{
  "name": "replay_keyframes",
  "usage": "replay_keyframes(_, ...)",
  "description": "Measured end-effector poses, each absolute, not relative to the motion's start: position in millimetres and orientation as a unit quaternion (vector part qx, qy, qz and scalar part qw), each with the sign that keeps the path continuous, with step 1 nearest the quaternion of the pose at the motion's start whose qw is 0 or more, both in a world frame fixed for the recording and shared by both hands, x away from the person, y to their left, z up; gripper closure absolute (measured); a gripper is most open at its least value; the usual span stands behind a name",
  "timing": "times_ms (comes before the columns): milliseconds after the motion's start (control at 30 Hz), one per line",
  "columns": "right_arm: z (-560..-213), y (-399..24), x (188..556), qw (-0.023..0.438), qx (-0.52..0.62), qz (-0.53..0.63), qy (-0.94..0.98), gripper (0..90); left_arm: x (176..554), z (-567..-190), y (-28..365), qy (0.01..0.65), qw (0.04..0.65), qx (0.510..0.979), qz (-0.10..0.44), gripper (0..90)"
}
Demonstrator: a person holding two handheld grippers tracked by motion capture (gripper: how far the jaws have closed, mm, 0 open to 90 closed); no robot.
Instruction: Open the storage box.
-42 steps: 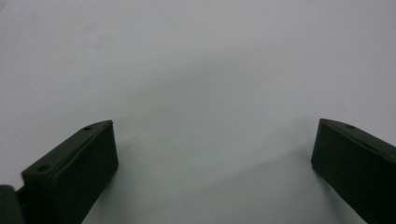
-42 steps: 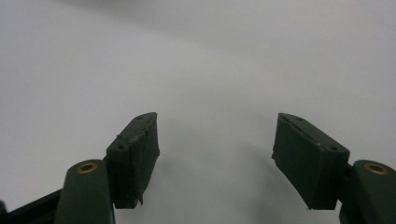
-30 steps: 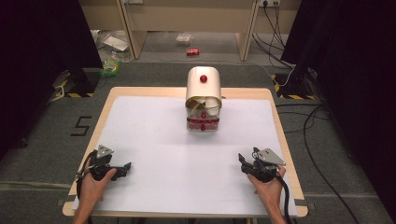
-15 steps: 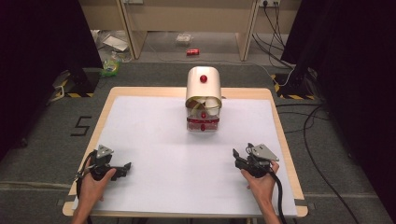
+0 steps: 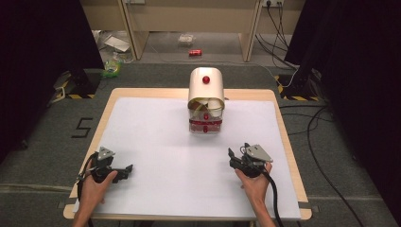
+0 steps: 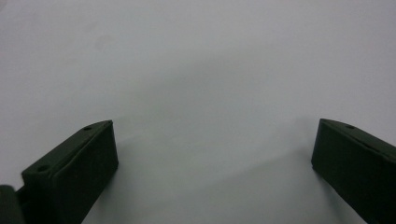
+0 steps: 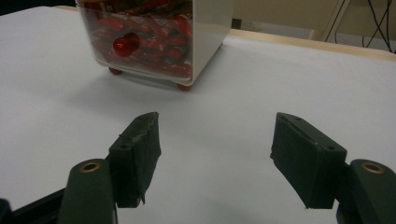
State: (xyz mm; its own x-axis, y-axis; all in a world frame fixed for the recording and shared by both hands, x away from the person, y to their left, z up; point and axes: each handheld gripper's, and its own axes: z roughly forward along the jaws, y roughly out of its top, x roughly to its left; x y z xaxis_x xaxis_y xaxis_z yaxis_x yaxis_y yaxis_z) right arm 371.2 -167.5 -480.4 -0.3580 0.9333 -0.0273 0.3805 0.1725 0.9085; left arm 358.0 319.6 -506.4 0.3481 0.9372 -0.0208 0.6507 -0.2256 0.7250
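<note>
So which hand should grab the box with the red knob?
Probably the right. The right gripper sits nearer the box and its open jaws face the drawer's red knob. The left gripper lies farther off, facing bare table.

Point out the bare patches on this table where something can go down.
Bare white table lies between the left gripper and right gripper, and on either side of the cream container. The only crowding is at that container, back centre.
</note>
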Motion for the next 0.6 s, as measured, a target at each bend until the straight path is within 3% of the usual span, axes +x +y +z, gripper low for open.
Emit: replay_keyframes(600,-485.7,-132.8,374.7,0.343,0.446,0.437,0.702,36.4,357.8,-506.5,319.5,0.528,0.329,0.752,0.218,0.0)
